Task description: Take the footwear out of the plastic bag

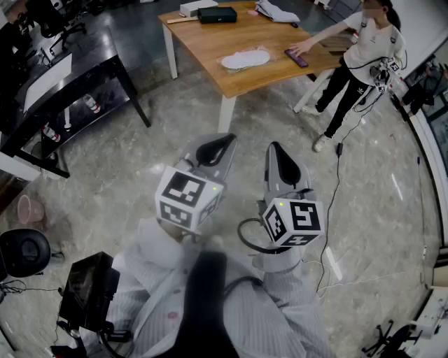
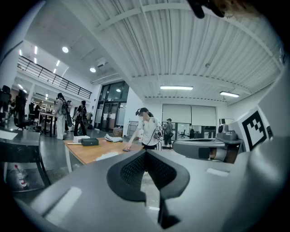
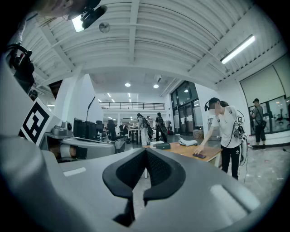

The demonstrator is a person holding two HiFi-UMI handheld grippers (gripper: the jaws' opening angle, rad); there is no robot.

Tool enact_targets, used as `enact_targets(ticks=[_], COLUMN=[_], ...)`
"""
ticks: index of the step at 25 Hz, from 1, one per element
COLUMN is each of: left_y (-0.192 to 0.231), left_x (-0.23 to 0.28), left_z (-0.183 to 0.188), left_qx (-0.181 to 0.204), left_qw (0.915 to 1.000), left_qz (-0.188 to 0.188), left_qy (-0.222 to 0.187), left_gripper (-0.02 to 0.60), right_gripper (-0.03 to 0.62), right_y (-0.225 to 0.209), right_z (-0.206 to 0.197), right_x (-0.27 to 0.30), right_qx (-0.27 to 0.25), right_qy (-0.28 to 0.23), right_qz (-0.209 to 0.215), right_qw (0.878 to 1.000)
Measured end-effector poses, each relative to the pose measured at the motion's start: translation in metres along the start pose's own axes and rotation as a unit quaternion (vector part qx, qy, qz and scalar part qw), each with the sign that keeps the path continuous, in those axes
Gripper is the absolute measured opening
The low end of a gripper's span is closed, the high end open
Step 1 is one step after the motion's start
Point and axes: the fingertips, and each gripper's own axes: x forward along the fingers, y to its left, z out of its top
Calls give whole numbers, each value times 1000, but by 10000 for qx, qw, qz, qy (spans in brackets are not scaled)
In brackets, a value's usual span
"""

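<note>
My left tool (image 1: 218, 148) and right tool (image 1: 278, 155) are both pressed together, nothing in them. Clear plastic bag (image 1: 229, 63) with the white footwear (image 1: 248, 58) inside lies on the light wooden tabletop (image 1: 280, 73), well apart from both tools.

Upper frame: tan wood table (image 1: 203, 52), whitish plastic bag (image 1: 245, 59), black box (image 1: 217, 15), purple phone (image 1: 296, 58). Floor (image 1: 140, 161) grey marbled. Left gripper (image 1: 222, 143) and right gripper (image 1: 276, 150) grey, cubes black-white square markers
</note>
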Motion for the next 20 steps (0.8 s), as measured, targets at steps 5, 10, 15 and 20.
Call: enact_targets(ticks=[5, 10, 15, 20], left_y=[4, 3, -3, -7], left_x=[9, 10, 12, 18], left_z=[4, 7, 9, 2], left_qx=[36, 76, 71, -185], left_qw=[9999, 9999, 9999, 9997], left_qz=[61, 88, 79, 126], left_qy=[-71, -116, -108, -118], left_gripper=[2, 2, 2, 2], right_gripper=[12, 12, 12, 14], right_y=[-8, -8, -12, -26], right_z=[8, 9, 9, 4], right_x=[6, 5, 2, -3], right_qx=[-29, -50, -13, 31], right_qy=[-79, -125, -161, -159], right_qz=[-29, -13, 1, 9], right_qw=[10000, 9999, 9999, 9999])
